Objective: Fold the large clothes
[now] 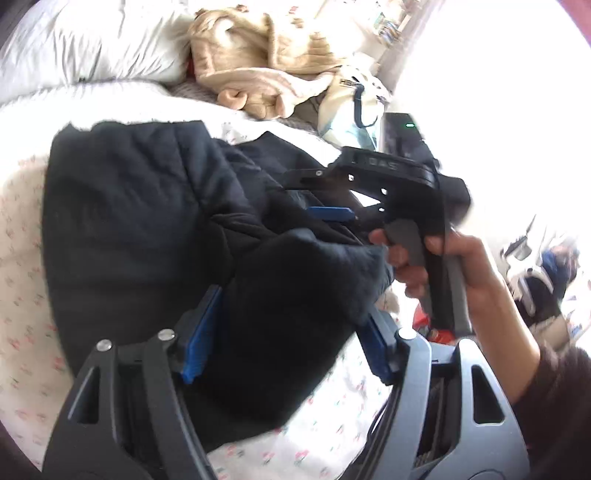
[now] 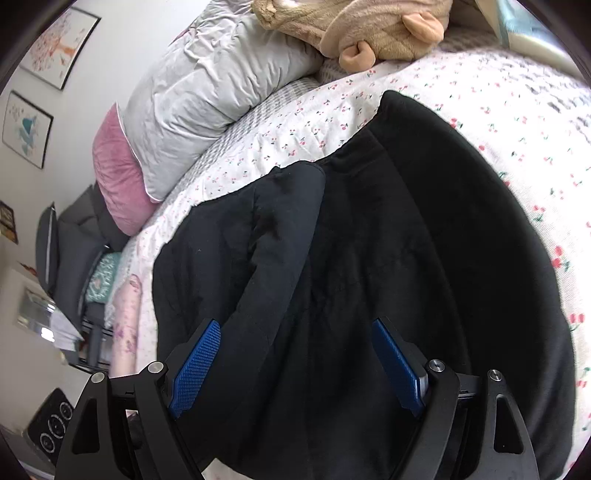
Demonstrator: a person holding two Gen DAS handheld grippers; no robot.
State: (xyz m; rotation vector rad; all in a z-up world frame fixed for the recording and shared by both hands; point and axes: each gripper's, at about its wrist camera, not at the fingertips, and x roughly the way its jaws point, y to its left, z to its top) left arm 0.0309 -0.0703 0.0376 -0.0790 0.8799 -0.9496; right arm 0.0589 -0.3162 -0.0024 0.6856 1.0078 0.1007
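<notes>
Your left gripper (image 1: pixel 284 328) stands with its pads apart, straddling a bulged fold of the black padded jacket (image 1: pixel 155 206) without pressing it. Your right gripper (image 2: pixel 295 365) is also spread wide above the cloth, gripping nothing. The jacket lies on the cherry-print bedspread (image 2: pixel 480 110), directly ahead of both grippers, its long axis running away toward the pillows (image 2: pixel 207 85). The left gripper appears nearer.

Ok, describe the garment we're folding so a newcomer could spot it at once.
Find the bed with the cherry-print sheet. In its middle lies the black jacket, partly folded. It is the only dark, padded item there; the tan plush blanket lies up by the grey pillow.
</notes>
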